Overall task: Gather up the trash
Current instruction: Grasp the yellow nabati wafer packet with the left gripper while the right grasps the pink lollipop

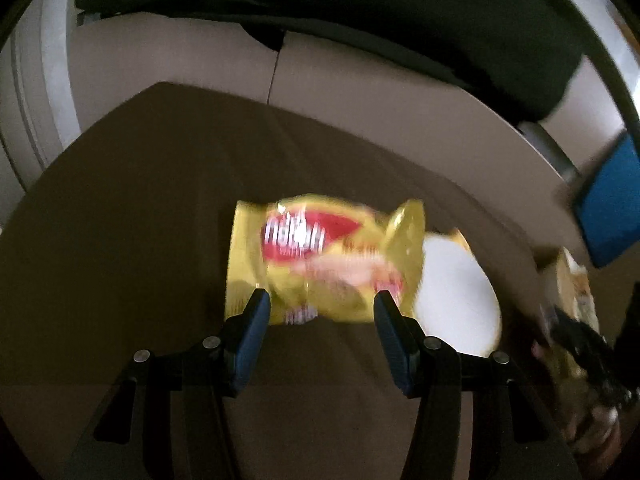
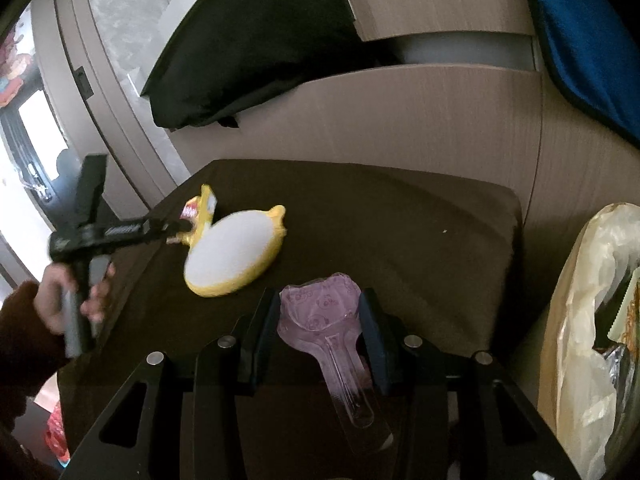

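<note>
The left gripper has its 2 fingers spread either side of the crinkly yellow foil snack packet, straight ahead on the dark brown bench. The right gripper is equally spread around the clear pink plastic wrapper, long axis toward the camera

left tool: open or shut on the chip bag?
Open. In the left wrist view the left tool shows its fingers spread wide, the yellow chip bag lying past the tips on the brown table, not pinched.
</note>
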Tool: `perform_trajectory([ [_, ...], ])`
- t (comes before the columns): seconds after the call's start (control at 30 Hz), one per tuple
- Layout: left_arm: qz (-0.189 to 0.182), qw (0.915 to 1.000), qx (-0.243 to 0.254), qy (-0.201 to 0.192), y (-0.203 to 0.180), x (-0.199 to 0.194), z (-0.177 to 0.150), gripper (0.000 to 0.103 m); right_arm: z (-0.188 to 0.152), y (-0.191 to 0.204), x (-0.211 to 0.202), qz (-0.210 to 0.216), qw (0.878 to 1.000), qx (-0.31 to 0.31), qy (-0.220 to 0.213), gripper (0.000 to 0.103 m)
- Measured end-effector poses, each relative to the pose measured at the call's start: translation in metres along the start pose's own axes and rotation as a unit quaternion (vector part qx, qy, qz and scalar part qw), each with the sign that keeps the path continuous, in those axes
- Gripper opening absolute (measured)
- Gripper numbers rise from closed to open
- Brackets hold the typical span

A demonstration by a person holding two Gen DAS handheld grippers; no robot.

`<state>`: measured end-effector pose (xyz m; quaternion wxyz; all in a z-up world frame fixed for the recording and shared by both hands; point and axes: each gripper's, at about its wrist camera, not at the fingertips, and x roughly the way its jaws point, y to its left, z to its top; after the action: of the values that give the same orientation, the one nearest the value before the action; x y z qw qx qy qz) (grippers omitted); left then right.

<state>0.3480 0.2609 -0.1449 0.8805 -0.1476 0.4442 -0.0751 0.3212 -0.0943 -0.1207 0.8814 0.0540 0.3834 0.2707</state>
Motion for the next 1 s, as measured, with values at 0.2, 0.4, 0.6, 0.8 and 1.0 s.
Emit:
perform_trajectory([
  [0.2, -0.008, 0.9953, -0.088, -0.041, 0.014, -0.041, -0.022, 0.054, -0.002, 0.010, -0.006, 0.000, 1.000, -0.006, -0.005, 0.038],
  [0.4, -0.084, 0.9703, -0.227, -0.002, 0.025, -0.012, -0.023, 0.054, -0.006, 0.015, -0.005, 0.004, 1.000, 0.002, -0.007, 0.038],
  [0.6, -0.025, 0.9582, -0.280, -0.054, 0.016, 0.009, -0.002, 0.054, -0.013, 0.024, -0.009, -0.014, 1.000, -0.020, -0.007, 0.038],
  [0.8, 0.086, 0.9670, -0.226, -0.080, -0.014, 0.026, 0.017, 0.054, -0.015, 0.023, -0.006, -0.026, 0.999, -0.021, -0.003, 0.039],
  [1.0, 0.136, 0.9791, -0.130, -0.077, -0.032, 0.033, 0.017, 0.031, -0.019, 0.023, -0.002, -0.028, 0.999, -0.023, 0.002, 0.039],
])
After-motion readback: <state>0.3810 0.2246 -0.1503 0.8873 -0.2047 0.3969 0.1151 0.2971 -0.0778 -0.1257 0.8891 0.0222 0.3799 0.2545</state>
